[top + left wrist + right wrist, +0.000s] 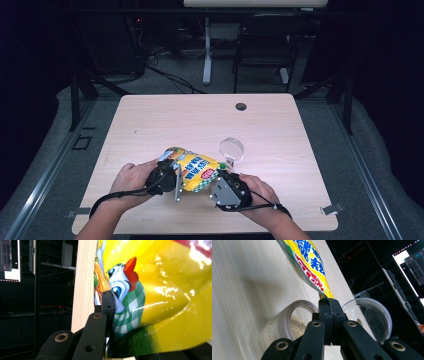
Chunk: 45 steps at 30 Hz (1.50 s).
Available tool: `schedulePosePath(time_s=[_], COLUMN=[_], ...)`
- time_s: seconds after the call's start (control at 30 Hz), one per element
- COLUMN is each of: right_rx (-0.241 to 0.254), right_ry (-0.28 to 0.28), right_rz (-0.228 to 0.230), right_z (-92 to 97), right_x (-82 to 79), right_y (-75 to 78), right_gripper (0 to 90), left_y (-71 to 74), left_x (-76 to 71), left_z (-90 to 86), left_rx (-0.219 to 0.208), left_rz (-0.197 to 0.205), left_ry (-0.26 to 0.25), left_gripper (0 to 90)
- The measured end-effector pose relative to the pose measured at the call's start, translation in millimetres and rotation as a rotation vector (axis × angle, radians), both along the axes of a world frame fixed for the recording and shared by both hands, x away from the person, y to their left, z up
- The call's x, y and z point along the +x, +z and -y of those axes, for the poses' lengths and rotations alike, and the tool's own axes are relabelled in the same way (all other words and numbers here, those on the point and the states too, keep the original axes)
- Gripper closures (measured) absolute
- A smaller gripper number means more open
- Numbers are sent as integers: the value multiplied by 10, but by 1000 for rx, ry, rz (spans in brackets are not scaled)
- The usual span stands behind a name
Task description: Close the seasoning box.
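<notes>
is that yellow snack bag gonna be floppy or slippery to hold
Probably floppy: the bag creases and bulges where the left gripper pinches it. Its film is glossy, so likely slippery. It probably sags between the two grips; the right gripper holds only a thin edge.

The only lettering is on the yellow snack bag (pixel 308 263). In the right gripper view, large blue characters with white outlines run along its face, apparently Chinese, but the bag is slanted and too close for me to read any of them. Below them sits a red band (pixel 310 275) with small pale marks, also unreadable. In the left gripper view the bag (pixel 160 290) carries a cartoon rooster, no words. From the high view the print is a blur.
</notes>
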State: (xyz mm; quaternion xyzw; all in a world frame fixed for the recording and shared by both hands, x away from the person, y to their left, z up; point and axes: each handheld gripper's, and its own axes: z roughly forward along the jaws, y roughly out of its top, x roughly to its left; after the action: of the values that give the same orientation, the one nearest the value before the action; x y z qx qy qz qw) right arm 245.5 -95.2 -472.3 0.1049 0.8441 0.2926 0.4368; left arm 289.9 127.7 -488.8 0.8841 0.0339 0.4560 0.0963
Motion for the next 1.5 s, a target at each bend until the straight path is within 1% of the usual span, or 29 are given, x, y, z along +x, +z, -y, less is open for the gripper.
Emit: schedulePosePath(time_s=[0.03, 0.13, 0.2, 0.23, 0.37, 0.4, 0.43, 0.47, 0.53, 0.57, 0.6, 0.67, 0.7, 0.73, 0.77, 0.87, 0.93, 1.03, 1.07, 1.1, 1.17, 1.2, 1.27, 1.3, 1.5], right_rx=[3, -20, -20, -48, -54, -61, -63, -72, -70, -61, -70, -77, -71, -83, -86, -84, -97, -92, -100, -100, -93, -107, -100, -96, -92], right_ry=[2, 8, 10, 6, 19, 20, 21, 20, 22, 23, 23, 27, 28, 29, 32, 35, 35, 38, 39, 39, 41, 41, 41, 42, 43], right_rz=[2, 1, 1, 1, -11, -9, -10, -9, -8, -4, -6, 1, 4, 5, 7, 11, 11, 20, 23, 26, 30, 30, 34, 36, 39], right_z=[-2, -5, -10, -7, -15, -19, -19, -19, -24, -29, -33, -40, -44, -46, -48, -57, -61, -70, -76, -80, -89, -93, -103, -106, -108], right_x=[2, -1, 1, -4, -3, -5, -5, -7, -5, -3, -6, -6, -8, -11, -11, -6, 0, 6, 9, 10, 11, 11, 15, 19, 22], right_y=[7, 40, 47, 69, 93, 97, 99, 107, 114, 114, 131, 146, 145, 158, 165, 165, 181, 185, 201, 204, 203, 216, 222, 221, 242], right_gripper=[900, 900, 900, 900, 900, 900, 900, 900, 900, 900, 900, 900, 900, 900, 900, 900, 900, 900, 900, 900, 900, 900, 900, 900, 900], left_y=[1, -15, -28, -33, -65, -71, -53, -52, -57, -57, -64, -68, -67, -69, -68, -69, -75, -71, -73, -73, -82, -84, -88, -93, -90], left_x=[2, -2, -9, -10, -14, -13, -11, -9, -9, -9, -7, -6, -7, -5, -6, -7, -2, 2, 5, 5, 6, 6, 6, 8, 12], left_z=[-4, -12, -13, -15, -30, -32, -40, -43, -48, -48, -57, -67, -73, -81, -84, -85, -90, -98, -106, -106, -113, -113, -113, -116, -121], left_rx=[-8, -30, -44, -51, -80, -83, -57, -62, -74, -74, -94, -108, -114, -126, -129, -132, -144, -146, -157, -157, -170, -172, -174, -182, -203], left_rz=[-9, -12, -11, -13, -29, -33, -44, -49, -49, -49, -59, -69, -76, -82, -88, -86, -86, -88, -90, -90, -94, -96, -99, -106, -118], left_ry=[-1, 1, 4, 3, 1, 0, 4, 3, 4, 4, 2, 2, 4, 3, 4, 7, 9, 8, 11, 11, 14, 15, 16, 18, 21], left_gripper=[863, 863, 863, 863, 863, 863, 863, 863, 863, 863, 863, 863, 862, 862, 862, 861, 861, 860, 860, 859, 857, 856, 856, 855, 853])
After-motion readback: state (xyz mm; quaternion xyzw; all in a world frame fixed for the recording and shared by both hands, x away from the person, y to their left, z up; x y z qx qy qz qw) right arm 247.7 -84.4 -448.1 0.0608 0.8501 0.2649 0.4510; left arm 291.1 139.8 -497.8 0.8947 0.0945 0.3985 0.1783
